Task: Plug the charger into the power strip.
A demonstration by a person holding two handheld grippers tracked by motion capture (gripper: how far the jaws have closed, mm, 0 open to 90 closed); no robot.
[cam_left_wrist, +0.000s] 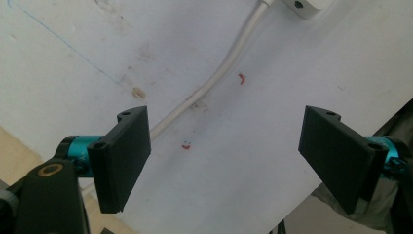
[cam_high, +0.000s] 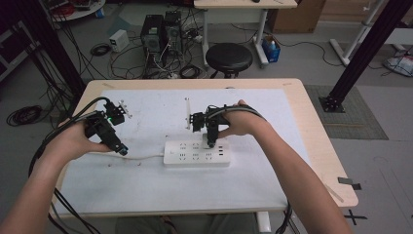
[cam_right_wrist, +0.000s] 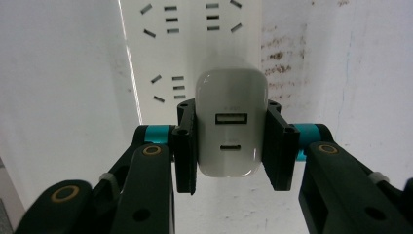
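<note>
A white power strip [cam_high: 196, 153] lies on the white mat in the middle of the table, and its cord [cam_high: 143, 157] runs off to the left. My right gripper [cam_high: 213, 142] points down over the strip's right half. In the right gripper view it [cam_right_wrist: 230, 112] is shut on a white USB charger [cam_right_wrist: 231, 129], ports facing the camera, just above the strip's sockets [cam_right_wrist: 168, 83]. My left gripper [cam_high: 122, 150] hovers at the left near the cord. Its jaws [cam_left_wrist: 226, 117] stand wide open over the cord [cam_left_wrist: 214, 80], holding nothing. A corner of the strip [cam_left_wrist: 307, 6] shows at the top.
The white mat [cam_high: 146, 185] covers most of the wooden table [cam_high: 321, 146]. Small red marks [cam_left_wrist: 241, 78] dot the mat by the cord. Beyond the far edge stand a black stool [cam_high: 229, 56] and computer cases [cam_high: 160, 31] among floor cables.
</note>
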